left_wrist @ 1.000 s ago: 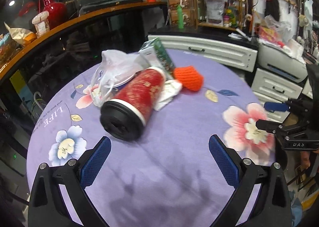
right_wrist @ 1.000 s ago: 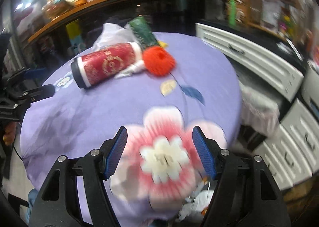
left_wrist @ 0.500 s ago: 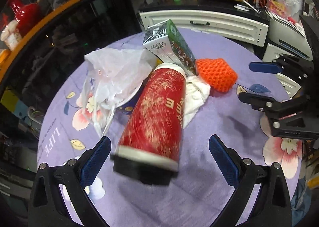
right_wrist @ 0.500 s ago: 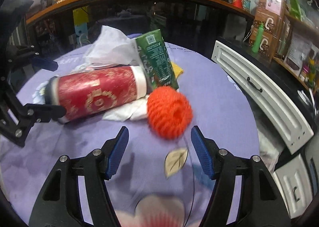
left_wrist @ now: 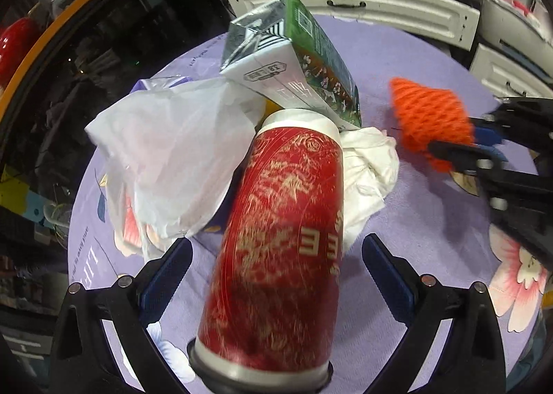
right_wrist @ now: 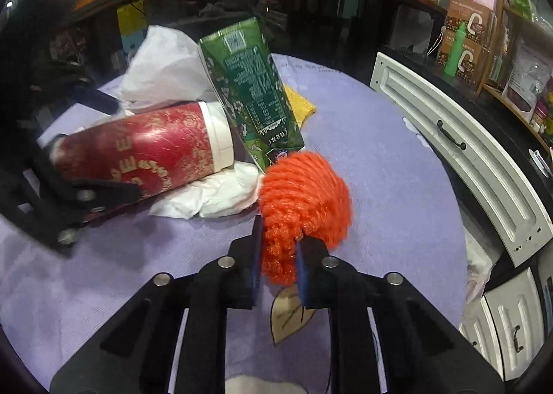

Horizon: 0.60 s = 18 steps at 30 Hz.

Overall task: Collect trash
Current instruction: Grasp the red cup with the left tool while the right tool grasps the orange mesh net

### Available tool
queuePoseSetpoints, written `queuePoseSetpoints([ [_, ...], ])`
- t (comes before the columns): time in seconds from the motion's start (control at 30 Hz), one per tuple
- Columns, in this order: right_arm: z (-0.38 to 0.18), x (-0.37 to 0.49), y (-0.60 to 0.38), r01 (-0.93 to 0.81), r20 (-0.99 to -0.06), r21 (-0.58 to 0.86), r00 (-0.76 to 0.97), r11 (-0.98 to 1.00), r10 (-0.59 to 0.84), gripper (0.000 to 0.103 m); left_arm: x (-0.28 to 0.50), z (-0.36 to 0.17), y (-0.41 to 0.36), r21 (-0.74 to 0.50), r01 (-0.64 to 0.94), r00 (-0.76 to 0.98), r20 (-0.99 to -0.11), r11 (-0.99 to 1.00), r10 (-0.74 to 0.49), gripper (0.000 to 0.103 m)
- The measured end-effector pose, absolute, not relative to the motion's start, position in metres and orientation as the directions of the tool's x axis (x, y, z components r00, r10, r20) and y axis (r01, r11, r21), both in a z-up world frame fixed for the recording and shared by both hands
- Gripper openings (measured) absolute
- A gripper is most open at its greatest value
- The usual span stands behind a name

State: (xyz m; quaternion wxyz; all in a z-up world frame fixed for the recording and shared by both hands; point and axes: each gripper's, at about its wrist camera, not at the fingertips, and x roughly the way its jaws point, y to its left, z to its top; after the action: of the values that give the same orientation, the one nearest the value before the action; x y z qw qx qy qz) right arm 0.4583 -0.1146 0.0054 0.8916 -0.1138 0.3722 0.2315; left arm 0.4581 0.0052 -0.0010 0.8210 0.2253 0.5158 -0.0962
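A red paper cup [left_wrist: 280, 255] with a black lid lies on its side on the purple flowered tablecloth [left_wrist: 425, 221]. My left gripper [left_wrist: 276, 266] is open, its fingers on either side of the cup, not touching it. The cup also shows in the right wrist view [right_wrist: 138, 155]. My right gripper [right_wrist: 276, 262] is shut on an orange foam fruit net [right_wrist: 304, 200], which also shows in the left wrist view [left_wrist: 428, 117]. A green carton [right_wrist: 252, 90], a white plastic bag [left_wrist: 169, 152] and a crumpled tissue [right_wrist: 211, 197] lie by the cup.
A yellow net [right_wrist: 299, 103] lies behind the carton. White drawers [right_wrist: 459, 148] curve around the table's right side. A dark glass counter [right_wrist: 242, 3] with an orange top stands behind the table. Shelves with goods [right_wrist: 473, 27] stand at the back right.
My left gripper moved forward until its open fingers flank the cup. My right gripper moved onto the orange net and shut on it.
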Motion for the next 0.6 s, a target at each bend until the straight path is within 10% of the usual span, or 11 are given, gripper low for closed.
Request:
queuePoseSetpoints([
  [0.5, 0.028, 0.39, -0.133, -0.547, -0.654, 0.037, 0.62, 0.836, 0.434, 0.015, 0.478, -0.02, -0.013, 0.398, 0.394, 0.437, -0.874, 0.828, 0.212, 0.094],
  [0.6, 0.029, 0.382, -0.137, -0.542, -0.646, 0.044, 0.626, 0.839, 0.438, 0.015, 0.47, -0.02, -0.017, 0.44, 0.39, 0.463, -0.853, 0.809, 0.241, 0.076],
])
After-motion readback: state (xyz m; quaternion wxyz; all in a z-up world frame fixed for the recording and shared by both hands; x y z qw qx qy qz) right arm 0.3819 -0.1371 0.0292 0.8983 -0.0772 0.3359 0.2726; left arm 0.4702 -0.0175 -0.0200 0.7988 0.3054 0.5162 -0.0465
